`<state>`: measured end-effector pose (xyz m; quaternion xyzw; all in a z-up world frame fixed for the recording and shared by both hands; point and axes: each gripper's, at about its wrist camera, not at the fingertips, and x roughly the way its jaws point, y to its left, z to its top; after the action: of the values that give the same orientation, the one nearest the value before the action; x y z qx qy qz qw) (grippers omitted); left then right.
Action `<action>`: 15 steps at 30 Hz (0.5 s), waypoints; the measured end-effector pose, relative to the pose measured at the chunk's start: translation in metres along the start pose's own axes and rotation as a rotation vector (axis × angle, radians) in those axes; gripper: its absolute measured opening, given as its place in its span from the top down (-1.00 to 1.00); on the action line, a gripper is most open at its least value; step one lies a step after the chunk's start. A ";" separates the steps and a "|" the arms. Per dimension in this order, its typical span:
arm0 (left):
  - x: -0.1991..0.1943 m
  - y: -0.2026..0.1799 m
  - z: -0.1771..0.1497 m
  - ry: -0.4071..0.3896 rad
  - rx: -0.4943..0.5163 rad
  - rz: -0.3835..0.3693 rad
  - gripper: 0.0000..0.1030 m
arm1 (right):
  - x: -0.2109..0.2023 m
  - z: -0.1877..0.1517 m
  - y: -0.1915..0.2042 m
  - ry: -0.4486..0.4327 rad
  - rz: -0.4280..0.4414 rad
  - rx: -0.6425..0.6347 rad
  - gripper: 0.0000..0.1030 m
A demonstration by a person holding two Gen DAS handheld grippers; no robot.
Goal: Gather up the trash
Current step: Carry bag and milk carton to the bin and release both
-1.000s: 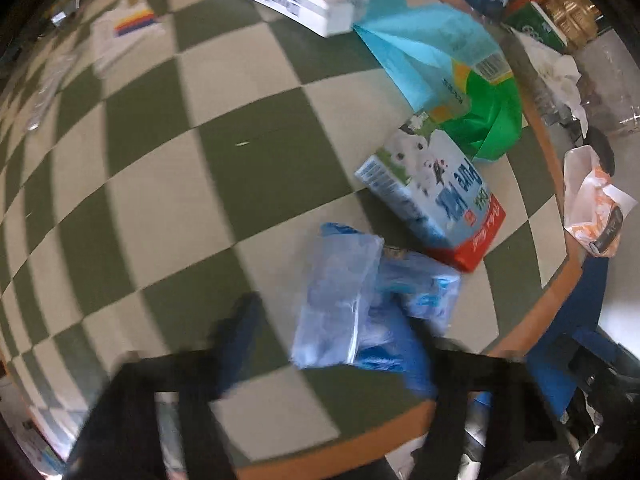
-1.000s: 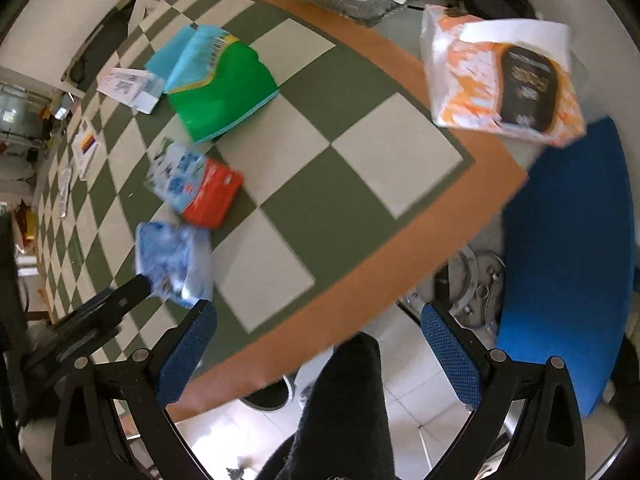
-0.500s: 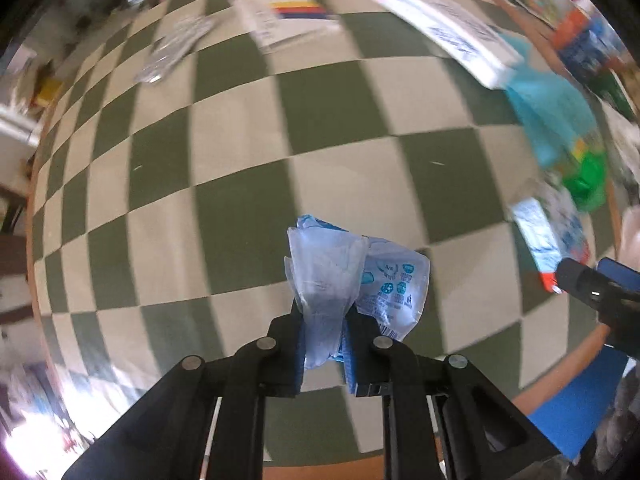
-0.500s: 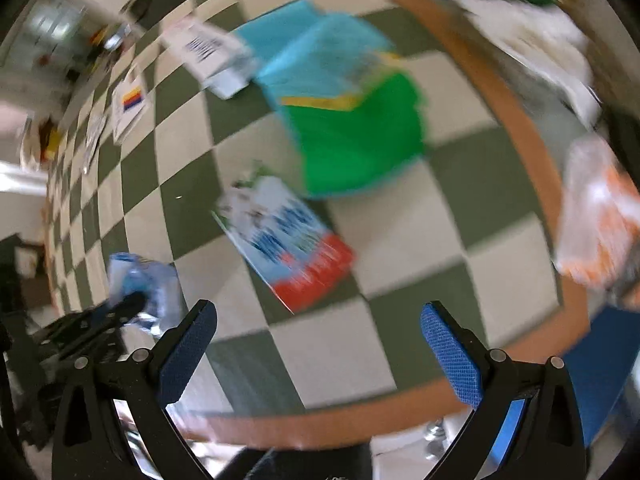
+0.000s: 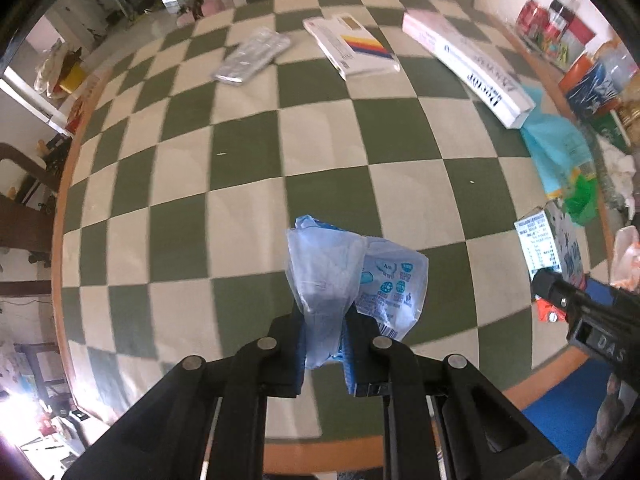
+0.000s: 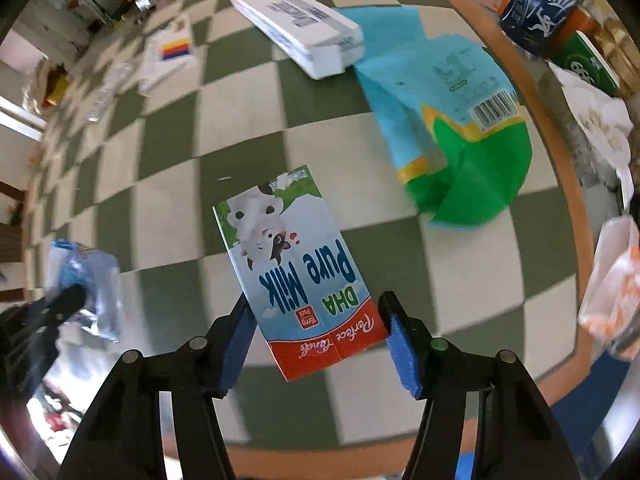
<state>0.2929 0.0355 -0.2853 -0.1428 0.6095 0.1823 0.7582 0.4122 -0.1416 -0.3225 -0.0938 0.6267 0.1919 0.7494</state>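
My left gripper [image 5: 324, 340] is shut on a crumpled blue-and-white plastic wrapper [image 5: 332, 276], which hangs above the green-and-cream checkered table [image 5: 248, 160]. The wrapper [image 6: 84, 276] and that gripper [image 6: 60, 304] also show at the left of the right wrist view. A flattened milk carton [image 6: 296, 264] with a cow picture and a red end lies flat on the table. My right gripper [image 6: 315, 304] points down over its red end, one blue pad at each long edge. Its jaws are closing with the carton between them. One of its fingers [image 5: 560, 300] reaches the carton [image 5: 548, 240] in the left wrist view.
A long white box [image 6: 296, 28], a teal-and-green bag [image 6: 452, 128], a leaflet with coloured stripes [image 5: 352, 46] and a silvery wrapper [image 5: 252, 60] lie farther back. An orange-and-white bag [image 6: 612, 284] sits beyond the table's orange rim [image 6: 568, 148]. Cans and cartons [image 6: 560, 20] crowd the far right.
My left gripper shut on the wrapper and lifted it off the table. My right gripper swung in from over the table's edge to the milk carton, and its jaws narrowed.
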 end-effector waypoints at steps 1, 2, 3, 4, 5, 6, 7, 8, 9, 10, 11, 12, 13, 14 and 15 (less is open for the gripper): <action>-0.005 0.007 -0.002 -0.014 -0.002 -0.004 0.78 | -0.006 -0.005 0.006 -0.010 0.011 0.003 -0.22; -0.016 0.015 -0.013 -0.034 -0.001 -0.007 0.78 | -0.014 -0.015 0.014 -0.023 0.027 0.003 -0.21; -0.018 0.023 -0.007 -0.045 -0.001 -0.010 0.78 | -0.024 -0.027 0.024 -0.039 0.043 0.003 -0.21; -0.019 0.030 -0.010 -0.055 0.000 -0.014 0.78 | -0.032 -0.033 0.036 -0.052 0.053 0.003 -0.21; -0.029 0.041 -0.025 -0.071 0.001 -0.019 0.78 | -0.039 -0.043 0.047 -0.063 0.064 0.001 -0.21; -0.033 0.050 -0.033 -0.081 0.003 -0.023 0.78 | -0.047 -0.057 0.056 -0.074 0.073 -0.001 -0.20; -0.038 0.060 -0.044 -0.089 0.005 -0.028 0.78 | -0.055 -0.074 0.068 -0.086 0.086 0.001 -0.20; -0.043 0.070 -0.057 -0.095 0.005 -0.032 0.78 | -0.061 -0.088 0.074 -0.093 0.098 0.006 -0.20; -0.048 0.083 -0.073 -0.101 0.004 -0.039 0.78 | -0.066 -0.104 0.083 -0.100 0.108 0.010 -0.20; -0.051 0.094 -0.087 -0.102 0.004 -0.046 0.78 | -0.073 -0.125 0.094 -0.109 0.116 0.016 -0.19; -0.056 0.108 -0.108 -0.099 0.002 -0.057 0.78 | -0.077 -0.146 0.104 -0.114 0.127 0.027 -0.19; -0.057 0.117 -0.121 -0.094 0.001 -0.061 0.78 | -0.082 -0.163 0.105 -0.115 0.136 0.035 -0.19; -0.059 0.130 -0.142 -0.084 -0.002 -0.064 0.78 | -0.087 -0.188 0.113 -0.116 0.148 0.043 -0.19; -0.058 0.142 -0.161 -0.068 -0.012 -0.071 0.78 | -0.089 -0.206 0.120 -0.117 0.152 0.049 -0.18; -0.056 0.152 -0.176 -0.049 -0.022 -0.081 0.78 | -0.091 -0.225 0.126 -0.115 0.157 0.056 -0.18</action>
<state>0.0601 0.0879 -0.2680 -0.1711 0.5823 0.1614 0.7782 0.1449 -0.1279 -0.2658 -0.0124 0.5932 0.2376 0.7691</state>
